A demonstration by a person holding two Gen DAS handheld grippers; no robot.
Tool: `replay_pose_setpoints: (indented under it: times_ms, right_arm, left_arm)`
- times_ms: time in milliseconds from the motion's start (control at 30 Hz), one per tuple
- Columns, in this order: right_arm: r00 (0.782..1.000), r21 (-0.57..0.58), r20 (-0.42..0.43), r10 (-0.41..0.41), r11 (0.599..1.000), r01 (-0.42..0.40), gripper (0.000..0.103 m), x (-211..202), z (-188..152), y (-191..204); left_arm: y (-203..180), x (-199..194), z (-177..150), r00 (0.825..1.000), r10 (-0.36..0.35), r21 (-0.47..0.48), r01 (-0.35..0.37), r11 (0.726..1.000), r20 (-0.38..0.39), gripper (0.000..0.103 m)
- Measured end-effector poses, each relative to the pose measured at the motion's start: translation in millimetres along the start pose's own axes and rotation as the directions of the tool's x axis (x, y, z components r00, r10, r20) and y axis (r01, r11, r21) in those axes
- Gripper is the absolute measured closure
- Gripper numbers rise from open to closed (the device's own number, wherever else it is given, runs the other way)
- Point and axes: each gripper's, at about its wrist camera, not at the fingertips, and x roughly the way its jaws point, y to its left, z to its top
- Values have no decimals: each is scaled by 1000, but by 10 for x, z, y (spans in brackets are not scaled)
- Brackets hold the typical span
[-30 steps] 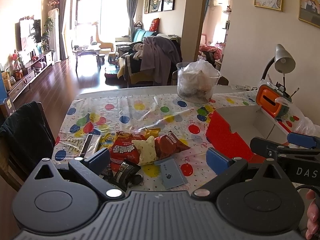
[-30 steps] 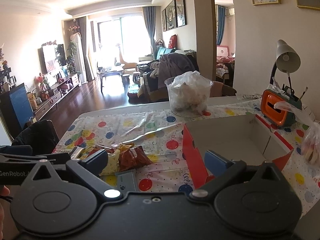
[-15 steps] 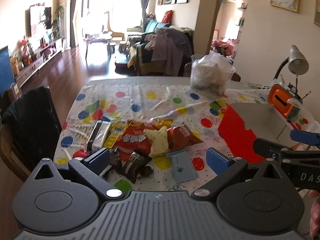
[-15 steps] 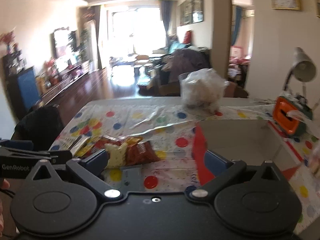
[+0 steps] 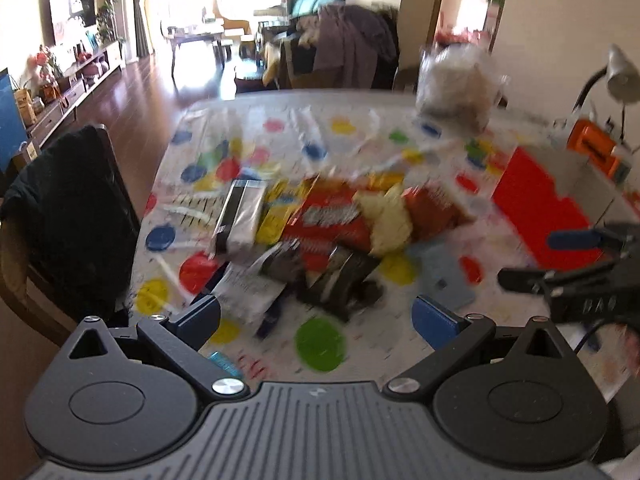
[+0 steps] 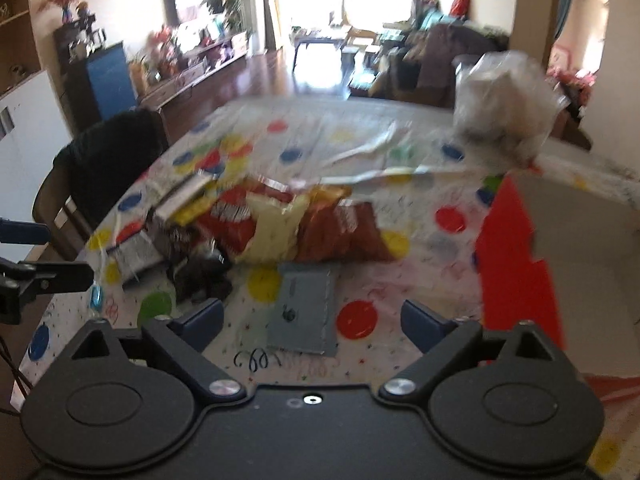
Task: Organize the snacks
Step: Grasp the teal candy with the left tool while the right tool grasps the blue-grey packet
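A heap of snack packets lies mid-table: red chip bags [image 5: 332, 216] [image 6: 236, 220], a pale yellow bag [image 5: 386, 216] [image 6: 276, 232], a silver pack [image 5: 240, 212], dark wrappers [image 5: 340, 280] [image 6: 200, 264] and a flat grey packet [image 6: 308, 304] [image 5: 444, 276]. My left gripper [image 5: 316, 316] hangs open just over the near side of the heap, nothing between its fingers. My right gripper [image 6: 312, 316] is over the grey packet; its jaws are closing but the pads stand apart from it. A red and white cardboard box [image 5: 548, 208] [image 6: 560, 240] stands open on the right.
The table wears a polka-dot cloth [image 5: 320, 344]. A clear tub with a plastic bag [image 5: 456, 84] [image 6: 504, 108] stands at the far side, an orange holder [image 5: 592, 148] and a desk lamp [image 5: 620, 76] at the right. A chair draped with dark cloth [image 5: 68, 216] is at the left edge.
Both grippers have come down and forward, tilting toward the table, so the snack heap looks larger and nearer. The right jaws have narrowed a little. Nothing has been picked up.
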Motion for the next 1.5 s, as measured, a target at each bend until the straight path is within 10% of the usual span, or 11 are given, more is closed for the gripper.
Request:
replay_pose_setpoints:
  times_ms: [500,1100,1233,1300,1500]
  right_arm:
    - [993,-70,-114,-3,998,-5,32,782,59,16]
    - [994,-101,-109,-15,995,4,57,979,70,73]
    - [996,-109,-92,-21,994,11,62,941,60,86]
    - [997,-112,-73,-41,993,33,85,910,64,92]
    - [994,-140,-88,-61,989,48,72,907,49,141]
  left_arm:
    - [540,523,-270,963,167,-302,-228,926,-213,20]
    - [577,697,-337,955,192,-364,-265,893,-226,87]
    - [608,669,-369,957,193,-384,-266,884,-218,91]
    - [607,656,-379,958,189,-384,-260,886,-213,91]
    - [611,607,-419,965,168,-388,-235,891,-200,91]
